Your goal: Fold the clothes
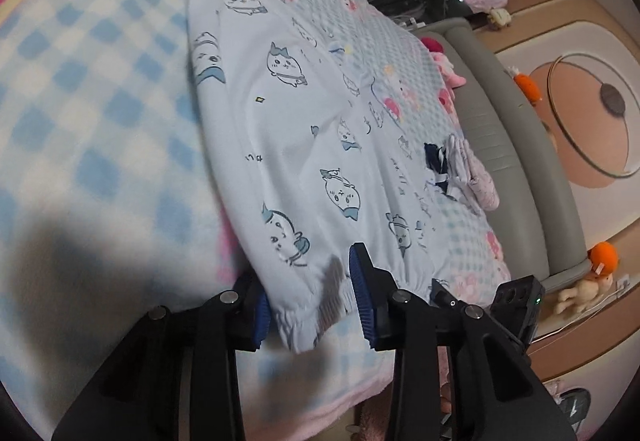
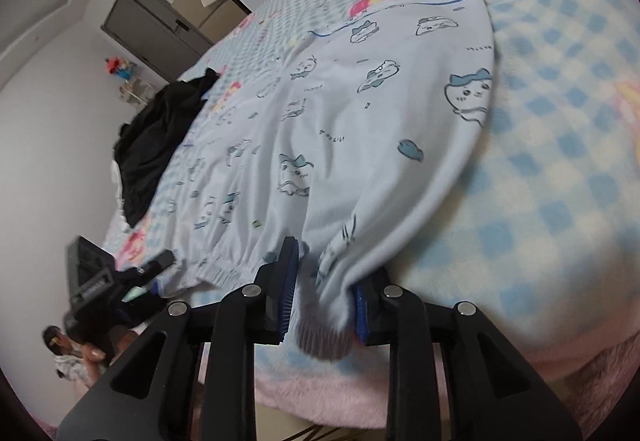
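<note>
Pale blue printed garment (image 1: 304,129) spread flat on checked blanket (image 1: 100,89), filling mid frame in both views, gathered hem at lower centre. Left gripper (image 1: 312,305) part open, hem corner between blue pads (image 1: 362,297), pads apparently not pressing. Right gripper (image 2: 324,301) part open at other hem corner (image 2: 328,305), cloth bunched between pads, a gap beside one; grip cannot be told. Black garment (image 2: 160,149) at mid left of right view. Small folded clothes (image 1: 468,169) at right of left view.
</note>
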